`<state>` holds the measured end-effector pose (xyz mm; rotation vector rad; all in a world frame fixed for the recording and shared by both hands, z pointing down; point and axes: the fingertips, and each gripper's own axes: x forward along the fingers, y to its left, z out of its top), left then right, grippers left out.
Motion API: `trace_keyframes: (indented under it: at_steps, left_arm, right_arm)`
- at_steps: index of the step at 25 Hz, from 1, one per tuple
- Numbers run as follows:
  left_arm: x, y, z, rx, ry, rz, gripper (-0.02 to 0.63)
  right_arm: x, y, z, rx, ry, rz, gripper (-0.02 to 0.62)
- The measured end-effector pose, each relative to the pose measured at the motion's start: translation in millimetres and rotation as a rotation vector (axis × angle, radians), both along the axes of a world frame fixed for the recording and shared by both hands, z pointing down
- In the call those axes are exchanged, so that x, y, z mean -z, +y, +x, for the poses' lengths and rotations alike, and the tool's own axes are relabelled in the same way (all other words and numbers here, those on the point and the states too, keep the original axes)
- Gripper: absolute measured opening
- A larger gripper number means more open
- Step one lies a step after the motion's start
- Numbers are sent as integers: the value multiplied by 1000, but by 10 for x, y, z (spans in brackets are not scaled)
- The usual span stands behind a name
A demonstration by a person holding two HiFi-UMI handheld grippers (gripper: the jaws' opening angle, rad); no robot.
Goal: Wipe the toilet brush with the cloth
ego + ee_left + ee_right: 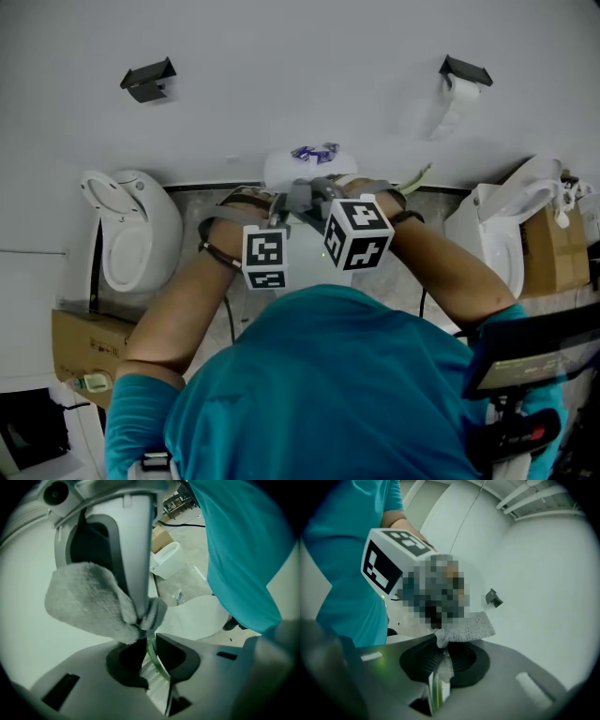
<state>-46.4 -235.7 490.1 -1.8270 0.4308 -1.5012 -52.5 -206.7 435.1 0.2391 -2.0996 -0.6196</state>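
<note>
Toilet brush clamped in left gripper, right gripper pinching cloth, both angled downward, converging

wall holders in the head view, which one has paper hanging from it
The right holder: a white strip of toilet paper hangs down the wall below it. The left holder is a bare dark bracket with no paper.

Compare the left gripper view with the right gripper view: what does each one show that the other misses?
Left gripper view only: the toilet brush with its white bristles showing, and a toilet on the floor behind. Right gripper view only: a marker cube and a dark wall bracket. Both: the grey cloth bunched against the brush's green strip, plus the teal shirt.
</note>
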Motion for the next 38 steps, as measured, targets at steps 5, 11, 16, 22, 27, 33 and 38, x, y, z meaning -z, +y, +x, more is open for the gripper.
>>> trace_keyframes:
  at_steps: [5, 11, 16, 22, 27, 33, 38]
  left_arm:
    - [5, -98, -40, 19, -40, 50, 69]
    - [1, -119, -43, 16, -60, 67, 69]
    - [-4, -128, -48, 7, -63, 73, 69]
    - [-15, -148, -110, 16, -71, 73, 69]
    - [-20, -148, -143, 28, -62, 67, 69]
    - [-10, -167, -189, 43, -54, 61, 67]
    - [-1, -175, -237, 53, -51, 57, 67]
  right_arm:
    - [-180, -99, -56, -28, 40, -61, 35]
    - [-201, -170, 88, -85, 45, -129, 35]
    - [-206, -239, 175, -133, 43, -149, 35]
    - [-243, -332, 382, -186, 70, -148, 35]
    - [-260, -381, 539, -220, 86, -139, 35]
    - [-258, -467, 725, -260, 109, -112, 35]
    - [-265, -543, 894, -288, 142, -84, 35]
